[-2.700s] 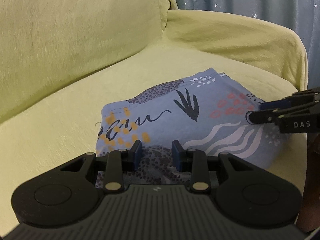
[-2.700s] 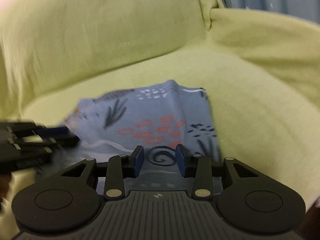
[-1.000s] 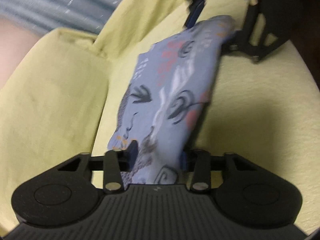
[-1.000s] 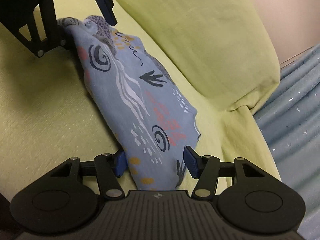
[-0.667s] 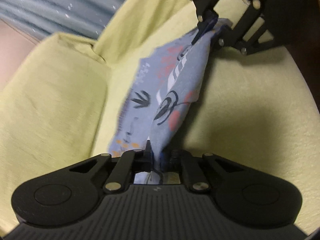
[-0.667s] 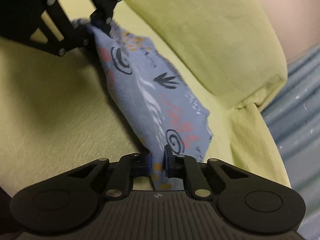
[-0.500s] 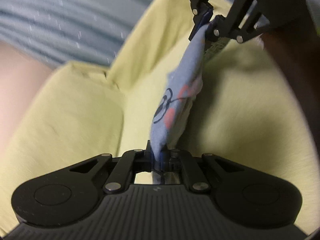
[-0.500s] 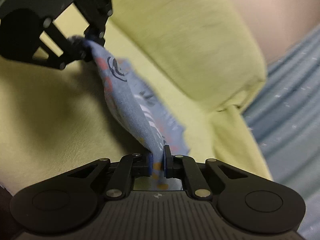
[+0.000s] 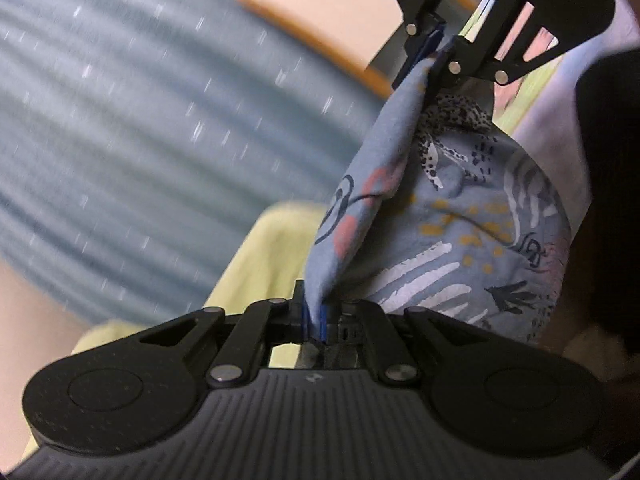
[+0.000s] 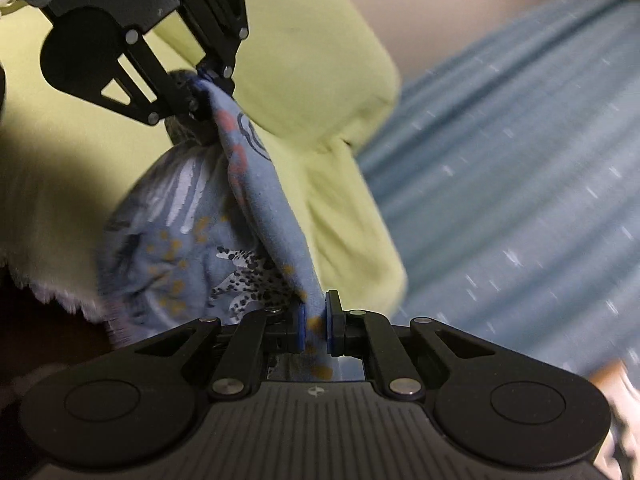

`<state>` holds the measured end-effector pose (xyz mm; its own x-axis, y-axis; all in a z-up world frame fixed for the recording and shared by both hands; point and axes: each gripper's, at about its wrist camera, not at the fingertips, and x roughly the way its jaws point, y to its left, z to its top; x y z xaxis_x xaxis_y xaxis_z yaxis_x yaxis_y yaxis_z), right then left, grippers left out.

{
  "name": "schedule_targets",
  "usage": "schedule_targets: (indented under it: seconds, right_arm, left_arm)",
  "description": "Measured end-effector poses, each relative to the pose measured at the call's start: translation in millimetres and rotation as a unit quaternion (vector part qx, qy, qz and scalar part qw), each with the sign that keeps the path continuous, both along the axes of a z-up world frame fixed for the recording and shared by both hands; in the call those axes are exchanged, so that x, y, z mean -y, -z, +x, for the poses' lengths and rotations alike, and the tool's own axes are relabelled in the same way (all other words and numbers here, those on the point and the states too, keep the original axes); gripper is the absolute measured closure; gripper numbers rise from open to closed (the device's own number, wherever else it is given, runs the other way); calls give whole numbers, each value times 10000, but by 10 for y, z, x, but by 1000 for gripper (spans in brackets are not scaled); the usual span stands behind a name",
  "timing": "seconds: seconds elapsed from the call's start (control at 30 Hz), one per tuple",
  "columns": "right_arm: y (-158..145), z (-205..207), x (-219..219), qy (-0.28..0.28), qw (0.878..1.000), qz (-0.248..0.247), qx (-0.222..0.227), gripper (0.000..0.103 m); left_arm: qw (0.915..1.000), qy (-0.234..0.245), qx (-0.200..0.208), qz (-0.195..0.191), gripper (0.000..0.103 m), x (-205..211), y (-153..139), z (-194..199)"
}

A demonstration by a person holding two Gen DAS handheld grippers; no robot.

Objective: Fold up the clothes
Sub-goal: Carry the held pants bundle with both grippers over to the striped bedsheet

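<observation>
A blue patterned garment [image 9: 460, 232] hangs in the air, stretched between both grippers. My left gripper [image 9: 314, 320] is shut on one end of its top edge; the same gripper shows at the upper left of the right wrist view [image 10: 208, 76]. My right gripper [image 10: 314, 326] is shut on the other end, and it appears at the top of the left wrist view [image 9: 430, 52]. The taut edge [image 10: 264, 208] runs between them, and the rest of the garment [image 10: 168, 248] sags below in loose folds with white, orange and spotted prints.
The yellow-green sofa [image 10: 312, 60] lies behind and below the garment, with its armrest [image 9: 272, 248] near the left gripper. A blue curtain [image 9: 140, 120] with white specks fills the background [image 10: 520, 160]. A pale cloth edge [image 10: 44, 240] and a dark sleeve [image 9: 608, 184] are close by.
Both grippers closed on opposite ends of the garment and lifted it off the sofa seat. It now hangs higher, with the curtain behind it instead of the cushion.
</observation>
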<state>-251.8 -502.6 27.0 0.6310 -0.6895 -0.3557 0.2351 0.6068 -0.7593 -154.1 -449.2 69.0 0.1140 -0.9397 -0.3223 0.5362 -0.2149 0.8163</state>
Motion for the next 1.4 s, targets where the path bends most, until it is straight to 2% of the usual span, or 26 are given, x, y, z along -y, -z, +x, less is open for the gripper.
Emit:
schedule_targets:
  seconds: [0.1,0.17,0.4,0.53,0.67,0.77,0.93,0.97,1.03,1.17,1.23,1.27,1.33,1.4]
  right_arm:
    - [-171,-476,-57,348,9994,-65,54,96]
    - [-175,-740,-95,653,9978,-29,51,96]
    - [-201,-1515,-133,1724,9848,163,100,96]
    - [-263,-1849,-16,2243,9740,270,191,96]
    - [-291,-2199,195,2655,9634,314,199,96]
    - [-364,-2382,535,2834,9589,74,75,96]
    - [-598,-2496,1222,2989,9492,-986,-2,96]
    - [-568,-2526,1258,3016,9478,-1032,40,95]
    - [-497,-2583,1329,3069,9452,-1108,117,95]
    - [337,-2619,1395,3099,9500,-279,-257,95]
    - [780,-2619,1424,3084,9494,192,-565,95]
    - [972,-2618,1435,3078,9480,402,-706,95]
    - [1141,-2631,1346,3024,9492,398,-777,95]
    - [1193,-2679,1270,3028,9492,315,-793,89]
  left_arm:
    - [9986,522,10,14,98,18,-43,-412]
    - [9959,899,53,42,98,65,-78,-660]
    - [9786,2046,134,154,98,206,-88,-1404]
    - [9685,2470,41,311,98,575,-109,-1727]
    - [9606,2753,19,373,98,1197,-167,-2020]
    - [9610,2764,23,21,98,1677,-346,-2228]
    - [9602,2779,-67,-287,99,2065,-280,-2420]
    - [9599,2781,-85,-348,99,2143,-267,-2459]
    - [9603,2787,-81,45,98,2224,116,-2495]
    - [9568,2719,217,1011,98,2332,1068,-2588]
    - [9543,2710,343,1211,97,2310,1337,-2599]
    - [9549,2706,387,1155,97,2288,1378,-2598]
    - [9561,2700,473,1037,95,2242,1458,-2594]
    - [9565,2706,569,929,93,2205,1504,-2582]
